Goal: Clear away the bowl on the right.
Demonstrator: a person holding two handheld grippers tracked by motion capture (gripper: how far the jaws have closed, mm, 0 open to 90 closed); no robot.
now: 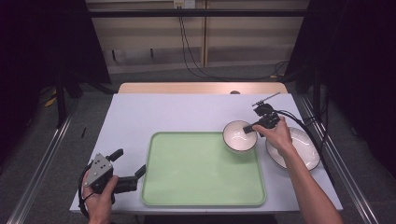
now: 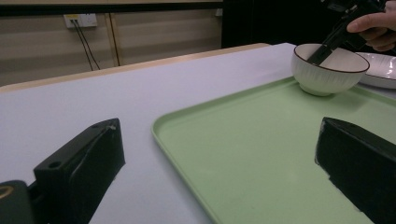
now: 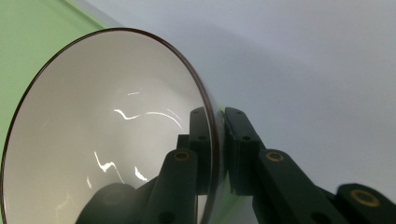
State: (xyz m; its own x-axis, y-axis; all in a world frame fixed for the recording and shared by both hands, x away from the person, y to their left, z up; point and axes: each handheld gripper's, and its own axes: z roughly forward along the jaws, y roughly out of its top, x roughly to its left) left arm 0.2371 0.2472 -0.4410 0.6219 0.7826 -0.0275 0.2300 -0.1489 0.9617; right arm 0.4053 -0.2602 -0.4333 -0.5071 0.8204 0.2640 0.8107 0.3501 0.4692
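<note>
The right gripper (image 1: 252, 126) was up at the far right corner of the green tray (image 1: 201, 186), and its jaws were clamped on the wall of the white bowl (image 1: 237, 140), one jaw inside, one outside. In the right gripper view the pinch was plain: the bowl's (image 3: 93, 140) dark-edged rim ran right between the two black jaws, pressed from both sides. The bowl itself sat on the tray's far right corner, its base on the green surface in the left gripper view, where the bowl (image 2: 327, 74) showed ribbed on the outside. Just beside it, off the tray on the white desk (image 1: 140, 116), lay a white plate (image 1: 306, 154) under the person's right hand (image 1: 279, 136).

Over at the near left, the left gripper (image 1: 129, 163) was held low just off the tray's left edge, jaws wide apart and closed on nothing. In its own view the two black jaws straddled the tray's (image 2: 243, 154) near left rim, one over the desk (image 2: 70, 102), one over the green. The left hand (image 1: 99, 198) gripped the handle at the desk's near edge.
</note>
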